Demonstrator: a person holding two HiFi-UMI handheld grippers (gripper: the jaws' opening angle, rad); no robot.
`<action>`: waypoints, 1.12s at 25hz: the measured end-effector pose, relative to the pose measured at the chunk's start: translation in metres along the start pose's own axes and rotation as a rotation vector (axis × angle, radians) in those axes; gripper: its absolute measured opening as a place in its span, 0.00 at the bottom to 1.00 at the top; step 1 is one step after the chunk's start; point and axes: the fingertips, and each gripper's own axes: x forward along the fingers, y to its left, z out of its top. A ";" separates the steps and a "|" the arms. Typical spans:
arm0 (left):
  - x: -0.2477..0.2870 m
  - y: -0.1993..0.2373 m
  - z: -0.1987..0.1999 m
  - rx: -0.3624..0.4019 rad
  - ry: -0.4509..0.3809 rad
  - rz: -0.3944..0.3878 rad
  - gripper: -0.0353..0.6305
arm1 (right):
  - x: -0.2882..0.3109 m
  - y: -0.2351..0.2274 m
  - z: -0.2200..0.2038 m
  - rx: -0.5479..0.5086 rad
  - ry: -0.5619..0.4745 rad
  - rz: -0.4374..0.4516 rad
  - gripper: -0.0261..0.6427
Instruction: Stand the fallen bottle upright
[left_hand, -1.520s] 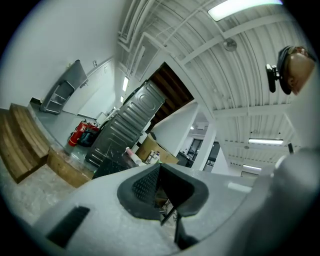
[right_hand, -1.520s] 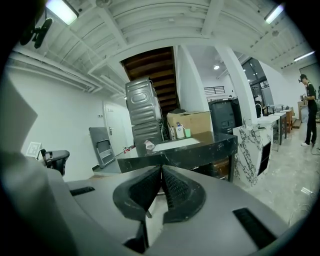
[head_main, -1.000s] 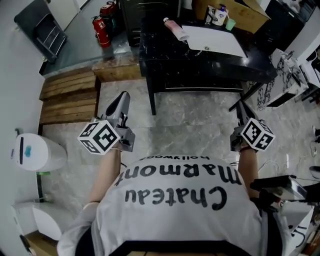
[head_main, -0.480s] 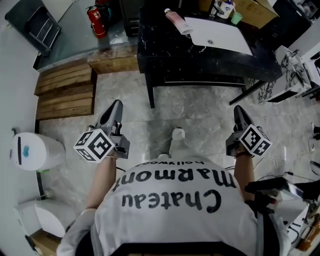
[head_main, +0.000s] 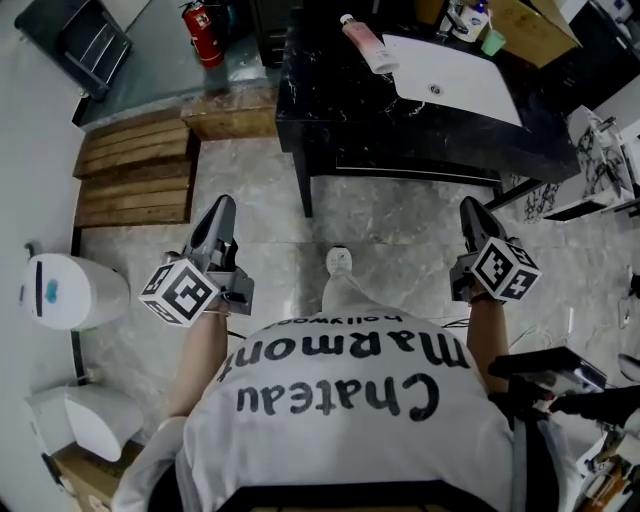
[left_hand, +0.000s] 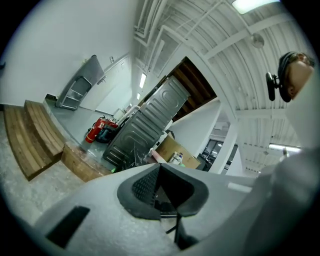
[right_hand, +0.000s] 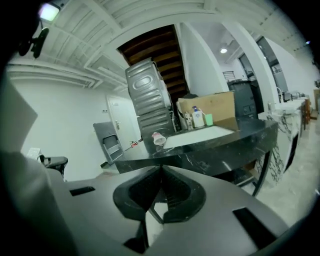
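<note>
The fallen bottle (head_main: 365, 42), pink with a white cap, lies on its side on the black table (head_main: 420, 130) at the left edge of a white sheet (head_main: 455, 75). It also shows small in the right gripper view as the bottle (right_hand: 158, 138), and in the left gripper view as the bottle (left_hand: 156, 155), just past the jaw tips. My left gripper (head_main: 222, 206) and right gripper (head_main: 468, 208) hang over the marble floor well short of the table, both pointing toward it. Both are shut with nothing between the pads: left gripper (left_hand: 160, 165), right gripper (right_hand: 161, 167).
Small bottles (head_main: 470, 18), a green cup (head_main: 490, 42) and a cardboard box (head_main: 535, 25) stand at the table's back. Wooden steps (head_main: 135, 180) and a fire extinguisher (head_main: 202, 20) lie to the left. A white bin (head_main: 65, 292) stands near left. The person's shoe (head_main: 339, 262) is between the grippers.
The person has stepped toward the table; a foot now shows between the grippers. Both grippers have sunk a little and shifted forward, still shut and empty. The bottle has not moved.
</note>
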 end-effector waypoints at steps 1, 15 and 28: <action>0.005 0.001 0.005 0.004 -0.012 0.004 0.08 | 0.010 0.001 0.007 -0.038 -0.008 0.015 0.06; 0.107 -0.025 0.090 -0.021 -0.190 -0.026 0.08 | 0.135 -0.037 0.117 0.174 -0.231 0.176 0.06; 0.132 -0.024 0.125 -0.041 -0.230 0.008 0.08 | 0.176 -0.059 0.142 0.196 -0.218 0.151 0.06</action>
